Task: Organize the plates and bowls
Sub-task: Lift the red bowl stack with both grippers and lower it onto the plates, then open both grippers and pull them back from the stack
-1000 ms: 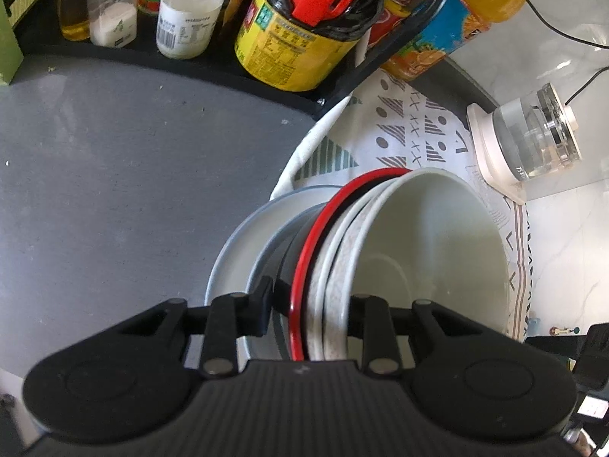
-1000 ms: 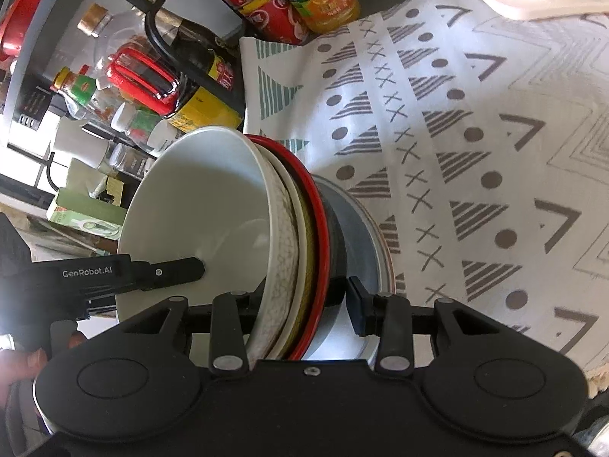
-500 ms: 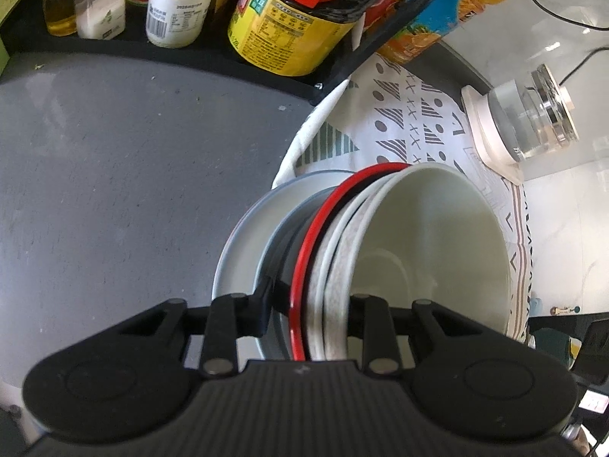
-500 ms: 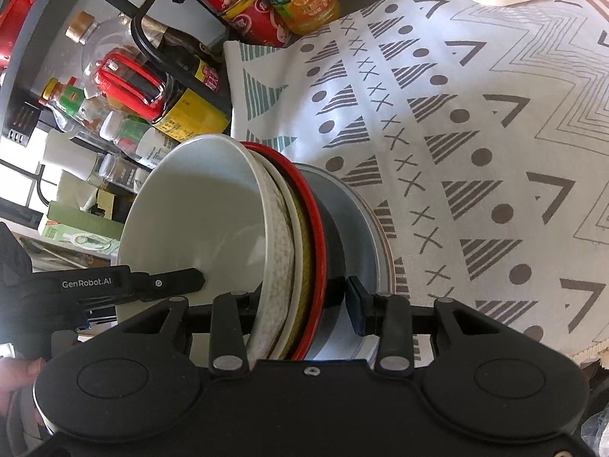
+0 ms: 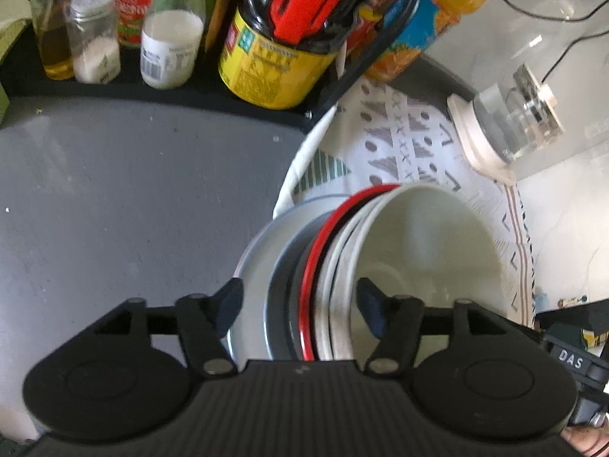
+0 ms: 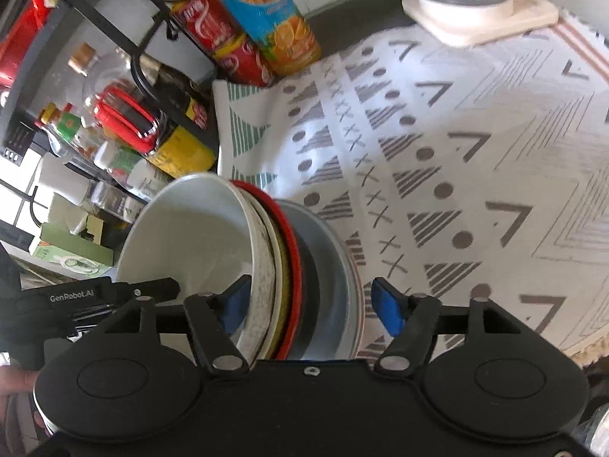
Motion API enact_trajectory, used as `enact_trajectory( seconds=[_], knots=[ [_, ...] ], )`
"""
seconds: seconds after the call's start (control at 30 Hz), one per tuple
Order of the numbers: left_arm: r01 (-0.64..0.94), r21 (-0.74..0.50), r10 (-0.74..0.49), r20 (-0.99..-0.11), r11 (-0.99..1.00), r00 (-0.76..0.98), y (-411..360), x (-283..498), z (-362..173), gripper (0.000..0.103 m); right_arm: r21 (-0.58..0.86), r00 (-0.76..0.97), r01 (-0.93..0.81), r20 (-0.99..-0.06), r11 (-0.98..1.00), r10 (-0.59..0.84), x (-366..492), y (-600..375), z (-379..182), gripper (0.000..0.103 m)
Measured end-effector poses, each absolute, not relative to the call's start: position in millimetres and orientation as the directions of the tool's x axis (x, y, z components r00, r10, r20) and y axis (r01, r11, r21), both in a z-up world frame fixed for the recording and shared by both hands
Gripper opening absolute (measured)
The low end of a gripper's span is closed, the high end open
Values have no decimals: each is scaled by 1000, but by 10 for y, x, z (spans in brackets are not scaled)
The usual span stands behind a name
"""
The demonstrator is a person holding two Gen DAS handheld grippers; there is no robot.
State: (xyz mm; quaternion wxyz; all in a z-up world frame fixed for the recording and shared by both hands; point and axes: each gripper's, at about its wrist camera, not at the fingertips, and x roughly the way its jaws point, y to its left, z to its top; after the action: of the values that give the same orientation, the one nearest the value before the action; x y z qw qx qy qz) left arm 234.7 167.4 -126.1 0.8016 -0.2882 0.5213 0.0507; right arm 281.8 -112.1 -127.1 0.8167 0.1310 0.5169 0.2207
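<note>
A nested stack of bowls stands on a light grey plate point(image 5: 259, 251) at the edge of a patterned cloth point(image 5: 399, 144). A white bowl point(image 5: 426, 251) is innermost, then a speckled one, a red-rimmed bowl point(image 5: 323, 236) and a dark grey one. My left gripper point(image 5: 300, 308) straddles the stack's near rims. Its jaws are opening and the pads stand clear. From the other side my right gripper point(image 6: 312, 304) straddles the same white bowl point(image 6: 190, 236) and plate point(image 6: 331, 251). Its jaws are opening too, with the right pad off the plate.
A black wire rack holds a yellow-labelled jar point(image 5: 274, 64), spice jars and bottles at the back. An orange juice bottle point(image 6: 274, 23) and red cans stand beside it. A glass kettle point(image 5: 514, 122) sits on its base at the cloth's far side. Grey countertop point(image 5: 133, 190) lies left.
Both grippers' jaws have spread apart and let go of the bowl rims that they pinched. The right gripper has drawn back a little, so more cloth shows.
</note>
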Motion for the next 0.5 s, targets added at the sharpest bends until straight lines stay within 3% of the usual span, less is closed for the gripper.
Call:
enact_trajectory(
  seconds=[0.03, 0.17, 0.23, 0.5],
  knots=[
    [-389, -399, -202, -867, 830, 456, 1681, 2345, -1234, 73, 435, 382, -230, -783, 871, 491, 2811, -1146, -1233, 78],
    [-408, -366, -149, -868, 836, 473, 1654, 2337, -1126, 81, 412, 438, -255, -757, 875, 485, 2755, -1270, -1088, 88],
    [-410, -357, -128, -863, 840, 489, 1615, 2319, -1051, 87, 418, 465, -260, -736, 870, 492, 2725, -1360, -1025, 103],
    [-413, -296, -28, -839, 861, 543, 1347, 2050, -700, 103, 369, 564, -286, -681, 884, 467, 2506, -1707, -660, 103]
  ],
)
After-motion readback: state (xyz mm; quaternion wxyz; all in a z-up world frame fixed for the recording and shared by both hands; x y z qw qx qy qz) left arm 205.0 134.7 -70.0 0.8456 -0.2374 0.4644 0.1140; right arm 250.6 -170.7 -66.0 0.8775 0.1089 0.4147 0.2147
